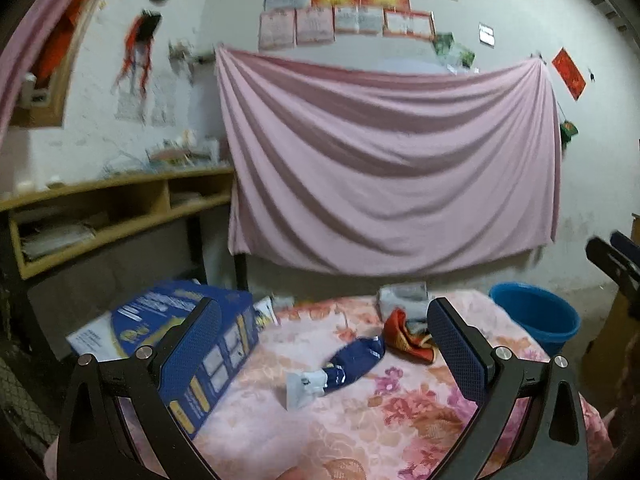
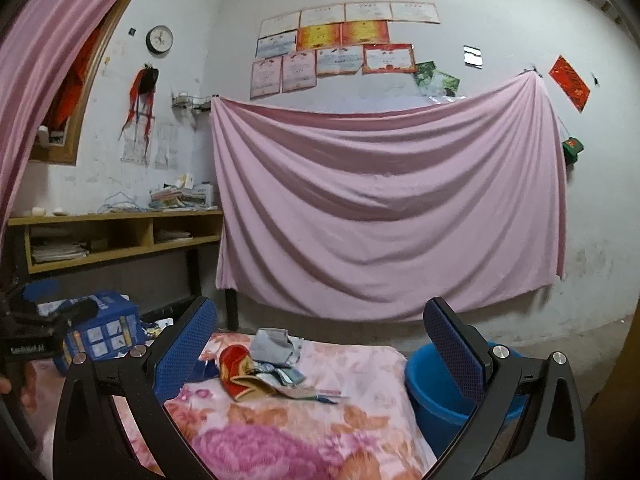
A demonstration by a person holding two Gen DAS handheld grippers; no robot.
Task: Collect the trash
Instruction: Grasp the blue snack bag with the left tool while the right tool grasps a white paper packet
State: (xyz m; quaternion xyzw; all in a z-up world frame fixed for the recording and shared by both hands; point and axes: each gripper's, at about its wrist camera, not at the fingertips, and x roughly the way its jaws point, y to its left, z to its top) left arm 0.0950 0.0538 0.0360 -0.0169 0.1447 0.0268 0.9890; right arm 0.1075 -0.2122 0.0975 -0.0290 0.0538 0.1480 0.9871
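Observation:
Trash lies on a floral blanket [image 1: 360, 432]: a dark blue wrapper with a white end [image 1: 352, 362], a red and gold packet [image 1: 404, 338] and a grey crumpled bag [image 1: 402, 298]. My left gripper [image 1: 324, 344] is open and empty, hovering just short of the blue wrapper. In the right wrist view the red and gold packet [image 2: 236, 368], the grey bag [image 2: 274, 344] and flat wrappers [image 2: 296, 390] lie between the open, empty fingers of my right gripper [image 2: 320, 344]. A blue bucket [image 2: 452, 392] stands at the blanket's right edge; it also shows in the left wrist view [image 1: 536, 316].
A blue and white cardboard box [image 1: 180, 336] sits at the blanket's left side. A wooden shelf desk [image 2: 116, 236] with papers stands at the left wall. A pink sheet [image 2: 380, 208] hangs on the back wall. The right gripper's edge [image 1: 616, 264] shows at far right.

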